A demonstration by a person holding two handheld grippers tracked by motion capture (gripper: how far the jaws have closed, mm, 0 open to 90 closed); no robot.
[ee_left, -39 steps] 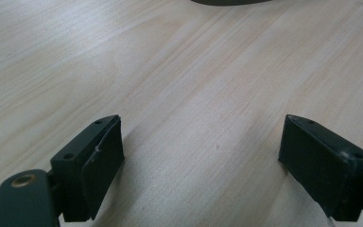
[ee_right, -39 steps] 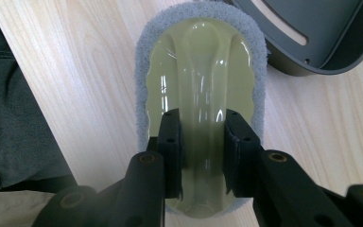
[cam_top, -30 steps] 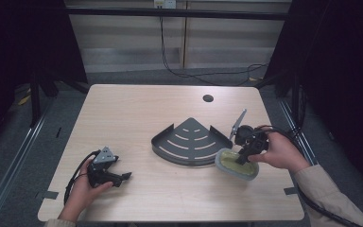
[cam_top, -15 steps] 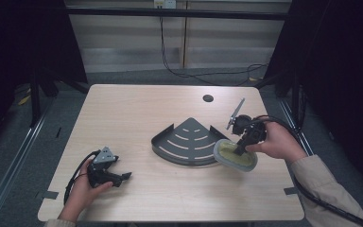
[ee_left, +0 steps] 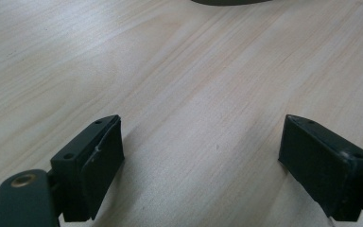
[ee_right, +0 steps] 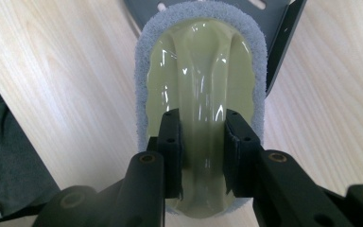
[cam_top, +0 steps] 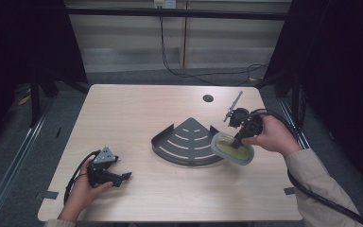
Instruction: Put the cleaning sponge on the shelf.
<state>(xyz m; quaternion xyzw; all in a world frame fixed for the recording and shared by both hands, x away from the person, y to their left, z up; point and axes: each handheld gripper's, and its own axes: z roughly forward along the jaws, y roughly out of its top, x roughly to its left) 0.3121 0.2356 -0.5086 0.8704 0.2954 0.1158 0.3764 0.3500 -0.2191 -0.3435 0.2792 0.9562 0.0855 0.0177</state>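
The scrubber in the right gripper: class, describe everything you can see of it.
The scrubber is oval, with a glossy pale yellow-green plastic top that has a raised central ridge, edged by a fuzzy grey pad. The right gripper pinches that ridge. It is held tilted at the right edge of the dark slotted corner rack.

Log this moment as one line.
right gripper: shut on yellow-green scrubber with grey pad | over dark quarter-round slotted rack edge | left gripper: open, idle on table

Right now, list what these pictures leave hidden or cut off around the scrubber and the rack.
- Scrubber underside: hidden in the right gripper view; whether it touches the rack is unclear.
- Scrubber's near end: covered by the right gripper.
- Rack: cut off by the top edge in the left gripper view, a dark sliver.
- Table hole: too small in the high view.
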